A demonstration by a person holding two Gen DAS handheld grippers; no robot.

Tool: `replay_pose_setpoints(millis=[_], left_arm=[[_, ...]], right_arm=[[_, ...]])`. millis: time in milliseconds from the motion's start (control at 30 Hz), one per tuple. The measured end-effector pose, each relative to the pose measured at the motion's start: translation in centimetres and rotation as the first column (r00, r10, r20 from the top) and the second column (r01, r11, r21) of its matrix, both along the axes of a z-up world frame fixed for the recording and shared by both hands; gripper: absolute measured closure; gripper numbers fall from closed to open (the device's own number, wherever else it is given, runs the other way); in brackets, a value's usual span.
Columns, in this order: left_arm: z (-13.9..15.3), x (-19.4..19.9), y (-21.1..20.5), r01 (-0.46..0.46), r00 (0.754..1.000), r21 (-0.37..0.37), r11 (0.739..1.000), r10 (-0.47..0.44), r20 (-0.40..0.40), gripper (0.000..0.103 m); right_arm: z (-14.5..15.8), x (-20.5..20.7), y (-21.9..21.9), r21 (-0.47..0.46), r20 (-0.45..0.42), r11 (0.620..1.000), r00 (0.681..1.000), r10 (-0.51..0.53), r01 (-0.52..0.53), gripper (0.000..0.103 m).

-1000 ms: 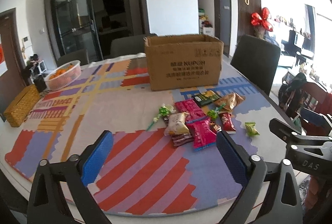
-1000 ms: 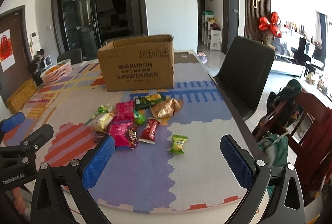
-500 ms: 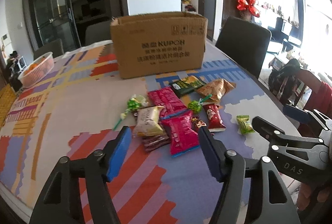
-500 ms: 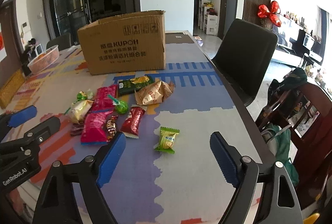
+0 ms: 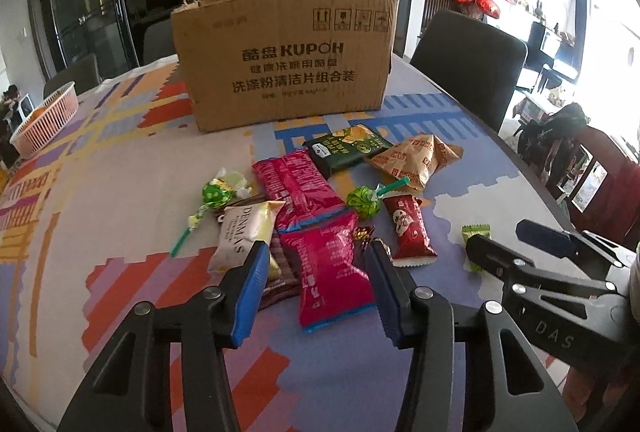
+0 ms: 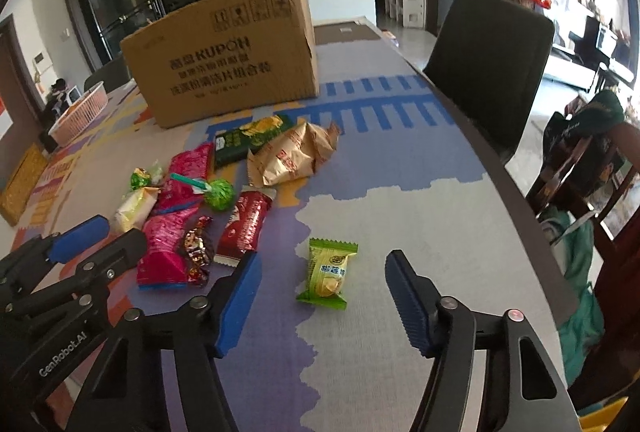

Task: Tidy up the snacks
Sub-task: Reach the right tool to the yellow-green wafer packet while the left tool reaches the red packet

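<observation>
Several snack packets lie in a pile on the patterned table, in front of an open cardboard box (image 5: 284,60), which also shows in the right wrist view (image 6: 228,52). My left gripper (image 5: 318,280) is open, its jaws on either side of a pink packet (image 5: 330,268) lying flat. My right gripper (image 6: 322,284) is open, straddling a small green packet (image 6: 328,268) that lies alone. A red packet (image 5: 408,230), a cream packet (image 5: 244,232), a dark green packet (image 5: 346,148), a tan bag (image 5: 416,158) and green lollipops (image 5: 362,202) lie around.
A pink basket (image 5: 48,116) with oranges stands at the table's far left. A woven yellow box (image 6: 22,184) lies at the left edge. A dark chair (image 6: 492,56) stands at the right side. The table edge (image 6: 532,224) curves close on the right.
Both grippers have moved forward and down toward the snacks. The jaws of both have narrowed, the left around the pink packet, the right around the green packet.
</observation>
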State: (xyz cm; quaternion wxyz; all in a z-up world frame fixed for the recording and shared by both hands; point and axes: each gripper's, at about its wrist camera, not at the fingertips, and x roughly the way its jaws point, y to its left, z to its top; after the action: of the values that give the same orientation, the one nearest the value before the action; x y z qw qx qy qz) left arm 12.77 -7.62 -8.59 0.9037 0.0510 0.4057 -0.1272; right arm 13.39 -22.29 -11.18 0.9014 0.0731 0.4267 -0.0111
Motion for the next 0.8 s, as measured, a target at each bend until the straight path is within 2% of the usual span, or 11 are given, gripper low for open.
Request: replay_pose_setpoints(millis=[200, 267, 500, 800], left_arm=[[-1.1, 1.0, -0.3, -0.002, 0.999, -0.013, 1.000, 0.001, -0.038, 0.055], [-1.6, 1.3, -0.1, -0.008, 0.998, -0.025, 1.000, 0.006, -0.065, 0.055], [-2.6, 2.2, 0.2, -0.025, 0.992, -0.052, 0.998, 0.018, -0.122, 0.060], [-2.6, 2.5, -0.2, -0.005, 0.992, -0.044, 0.999, -0.001, -0.129, 0.067]], right_arm=[[-0.6, 0.7, -0.2, 0.010, -0.019, 1.000, 1.000, -0.001, 0.001, 0.043], [-0.9, 0.9, -0.2, 0.010, -0.030, 1.000, 1.000, 0.006, -0.006, 0.050], [-1.5, 1.3, 0.1, 0.010, -0.048, 0.999, 0.998, 0.032, -0.031, 0.059], [-1.9, 2.1, 0.1, 0.033, -0.059, 0.998, 0.997, 0.046, -0.044, 0.074]])
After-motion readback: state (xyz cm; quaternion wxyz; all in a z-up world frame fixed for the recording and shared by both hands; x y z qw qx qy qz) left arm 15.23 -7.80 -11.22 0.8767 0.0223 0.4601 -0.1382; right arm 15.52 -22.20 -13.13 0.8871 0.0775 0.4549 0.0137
